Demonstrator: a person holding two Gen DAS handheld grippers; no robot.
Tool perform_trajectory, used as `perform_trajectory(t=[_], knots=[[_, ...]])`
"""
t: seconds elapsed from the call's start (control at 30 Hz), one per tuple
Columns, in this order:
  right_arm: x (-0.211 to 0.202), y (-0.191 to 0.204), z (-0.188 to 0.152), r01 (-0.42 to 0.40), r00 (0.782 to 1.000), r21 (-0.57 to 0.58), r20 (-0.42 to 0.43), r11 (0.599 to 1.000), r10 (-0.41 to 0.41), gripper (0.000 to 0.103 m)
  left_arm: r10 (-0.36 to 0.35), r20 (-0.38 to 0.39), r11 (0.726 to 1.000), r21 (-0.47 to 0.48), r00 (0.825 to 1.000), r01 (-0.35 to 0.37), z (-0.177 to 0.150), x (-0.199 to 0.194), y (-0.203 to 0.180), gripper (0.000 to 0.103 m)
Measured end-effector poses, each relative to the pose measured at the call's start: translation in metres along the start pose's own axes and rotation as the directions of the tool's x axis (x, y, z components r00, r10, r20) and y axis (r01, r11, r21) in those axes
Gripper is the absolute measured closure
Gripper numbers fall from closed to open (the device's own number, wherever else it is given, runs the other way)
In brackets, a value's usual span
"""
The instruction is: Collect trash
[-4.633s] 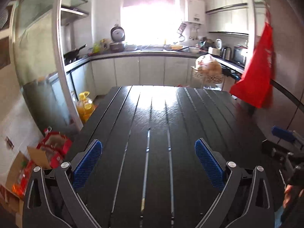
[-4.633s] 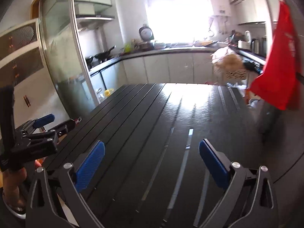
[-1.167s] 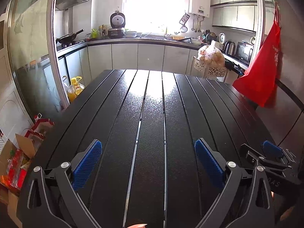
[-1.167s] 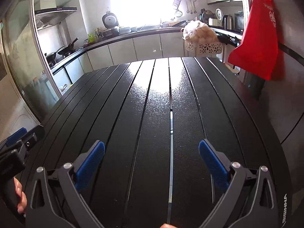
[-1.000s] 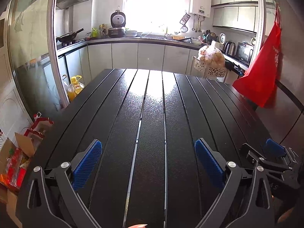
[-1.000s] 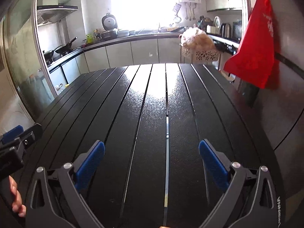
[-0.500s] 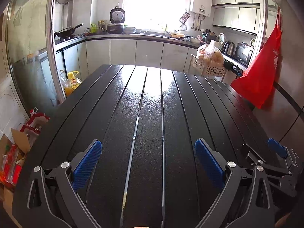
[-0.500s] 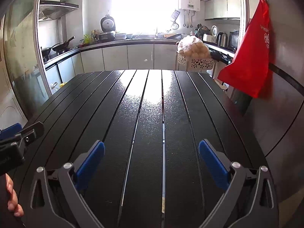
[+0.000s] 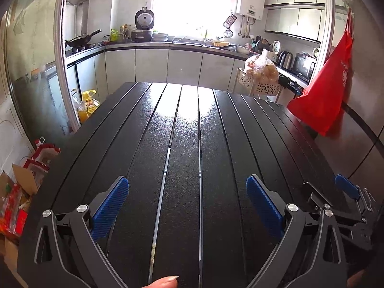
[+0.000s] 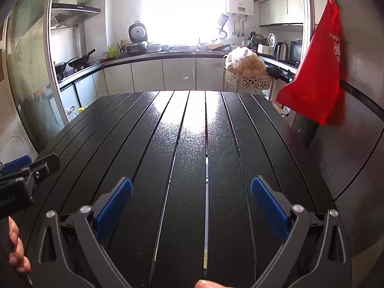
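A: Left gripper (image 9: 186, 184) spread wide, blue pads (image 9: 110, 206) low over a black slatted table (image 9: 187, 132). Right gripper (image 10: 191, 184) spread wide too, gripping nothing.

B: And the trash?

A: Possibly the heap of cardboard and red wrappers (image 9: 21, 182) on the floor, left of the table, well apart from both sets of fingers. Hard to tell whether rubbish or stored goods.

B: Anything between the pads?

A: Only table slats, glaring with window light.

B: Hidden or cut off?

A: Heap cropped by the left edge. One fingertip (image 9: 165, 282) poking in at the bottom edge, rest of that hand out of frame. Red bag (image 9: 324, 96) hanging at right, contents unseen. Far worktop (image 9: 168, 45) too small and bright to read.
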State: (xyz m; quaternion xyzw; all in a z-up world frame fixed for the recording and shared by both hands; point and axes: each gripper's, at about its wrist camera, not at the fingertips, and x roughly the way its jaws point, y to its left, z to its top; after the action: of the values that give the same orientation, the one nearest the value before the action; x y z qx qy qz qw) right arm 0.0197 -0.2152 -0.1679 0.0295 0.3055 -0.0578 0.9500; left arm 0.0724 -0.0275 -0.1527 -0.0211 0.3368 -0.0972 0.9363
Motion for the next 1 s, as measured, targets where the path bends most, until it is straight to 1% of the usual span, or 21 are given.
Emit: perform_trajectory(t=[0.1, 0.2, 0.37, 0.53, 0.67, 0.8, 1.0], knots=[[-0.001, -0.002, -0.001, 0.000, 1.000, 0.010, 0.001, 1.000, 0.000, 0.004, -0.005, 0.011, 1.000, -0.010, 1.000, 0.005, 0.002, -0.004, 0.000, 0.008], [-0.002, -0.004, -0.003, -0.001, 1.000, 0.020, -0.002, 1.000, 0.001, 0.004, 0.009, 0.030, 1.000, -0.011, 1.000, -0.008, 0.005, -0.010, -0.001, 0.008], [-0.004, -0.005, -0.008, 0.002, 1.000, 0.024, -0.005, 1.000, -0.002, 0.004, -0.022, 0.061, 1.000, -0.020, 0.998, 0.023, 0.009, -0.019, -0.002, 0.008], [-0.007, -0.003, -0.010, 0.010, 1.000, 0.021, -0.004, 1.000, -0.010, 0.004, 0.026, 0.081, 0.999, -0.027, 0.996, -0.024, 0.013, -0.022, -0.002, 0.008], [-0.008, -0.003, -0.011, 0.015, 1.000, 0.020, -0.004, 1.000, -0.015, 0.004, 0.046, 0.100, 0.998, -0.034, 0.994, -0.043, 0.013, -0.024, 0.000, 0.008], [-0.008, -0.005, -0.012, 0.018, 1.000, 0.024, -0.004, 1.000, -0.018, 0.004, 0.100, 0.106, 0.995, -0.039, 0.989, -0.096, 0.012, -0.025, 0.000, 0.008], [-0.009, -0.005, -0.013, 0.018, 1.000, 0.027, -0.004, 0.999, -0.017, 0.004, 0.097, 0.092, 0.995, -0.027, 0.991, -0.095, 0.013, -0.023, -0.002, 0.008]])
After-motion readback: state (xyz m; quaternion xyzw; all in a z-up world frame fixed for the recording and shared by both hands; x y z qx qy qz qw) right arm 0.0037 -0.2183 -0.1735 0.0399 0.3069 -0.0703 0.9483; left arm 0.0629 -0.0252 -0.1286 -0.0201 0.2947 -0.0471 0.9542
